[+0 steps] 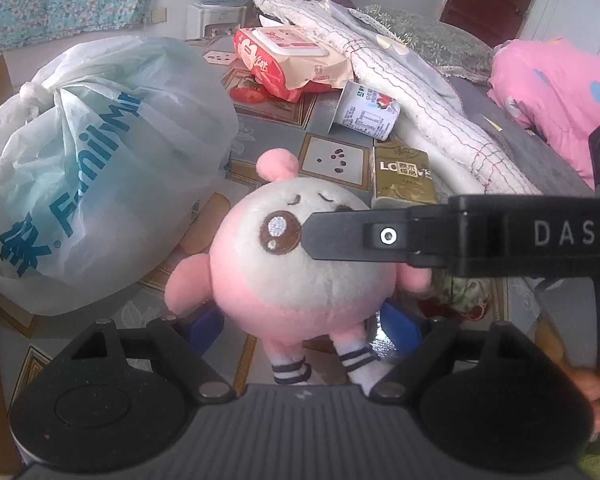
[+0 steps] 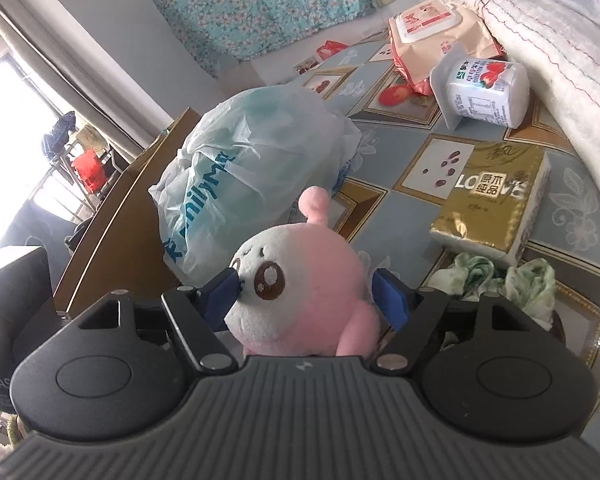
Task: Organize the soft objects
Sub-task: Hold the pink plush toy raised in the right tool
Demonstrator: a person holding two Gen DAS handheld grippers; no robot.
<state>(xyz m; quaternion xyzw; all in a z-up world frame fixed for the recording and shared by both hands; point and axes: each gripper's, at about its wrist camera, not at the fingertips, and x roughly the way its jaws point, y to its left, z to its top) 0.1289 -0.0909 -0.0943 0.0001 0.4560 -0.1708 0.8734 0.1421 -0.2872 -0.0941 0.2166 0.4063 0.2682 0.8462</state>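
Plush toy: pink and white doll upright on the counter, between both my grippers.
Right gripper: blue pads flank the doll's head, left pad touching its face, right pad just beside it; no firm squeeze visible.
Left gripper: spread wide around the doll's lower body, gripping nothing.
Left of doll: tied plastic bag, close.
Behind: gold tissue pack, yogurt cup, wet wipes, white quilted blanket.
Right: green cloth.
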